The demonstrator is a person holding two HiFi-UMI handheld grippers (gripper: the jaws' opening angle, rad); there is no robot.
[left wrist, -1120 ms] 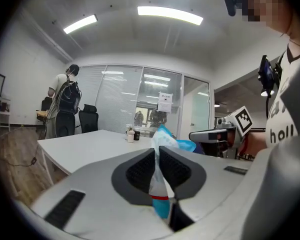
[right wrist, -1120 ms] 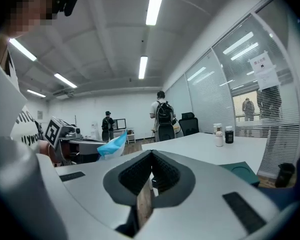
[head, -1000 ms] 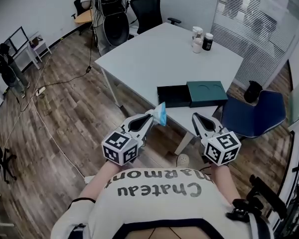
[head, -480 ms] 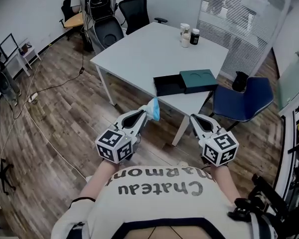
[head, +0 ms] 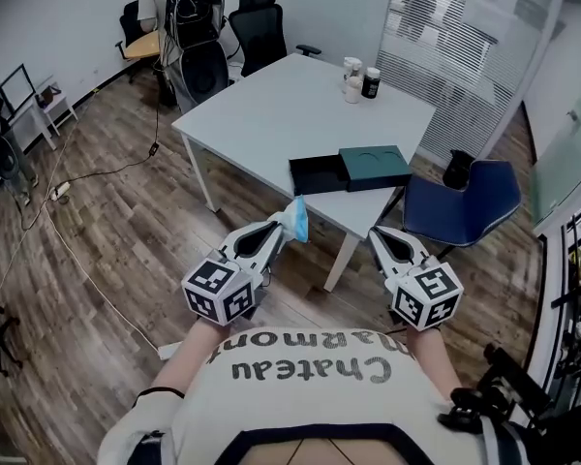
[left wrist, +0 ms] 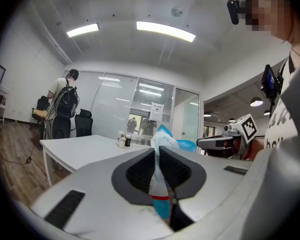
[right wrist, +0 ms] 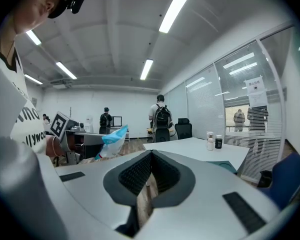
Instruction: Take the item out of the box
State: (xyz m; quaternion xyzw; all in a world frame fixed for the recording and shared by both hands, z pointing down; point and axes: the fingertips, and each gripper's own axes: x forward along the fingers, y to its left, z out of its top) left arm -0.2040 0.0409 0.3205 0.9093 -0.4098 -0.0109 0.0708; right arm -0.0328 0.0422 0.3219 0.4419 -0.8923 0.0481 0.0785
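Only the head view shows the layout. Both grippers are held out in front of the person's chest, over the wood floor [head: 126, 211] and short of the table [head: 271, 114]. The box [head: 317, 174] lies open at the table's near edge, a black tray with its green lid [head: 375, 166] touching it on the right.

The left gripper [head: 287, 229] pinches a blue-and-white packet [head: 295, 218], which juts past the tips. The packet is out of the box and well apart from it, in the air above the floor.

The grip itself is plain only in the left gripper view. There the ribbed pads press on the packet from both sides, and a red stripe shows low on the wrapper.

The right gripper [head: 379, 237] looks like a closed beak from above. Its own view settles it: the pads meet at the tips with nothing between them (only floor shows through the narrow slit lower down). That view also catches the packet from the side and two people with backpacks standing at the far wall.

The tray's inside is dark in the head view, so I cannot tell whether anything lies in it. The print on the packet is too blurred to read. The bottles [head: 358, 76] at the table's far side are too small to identify. In the right gripper view the gripper's body covers most of the lid, leaving a green sliver.
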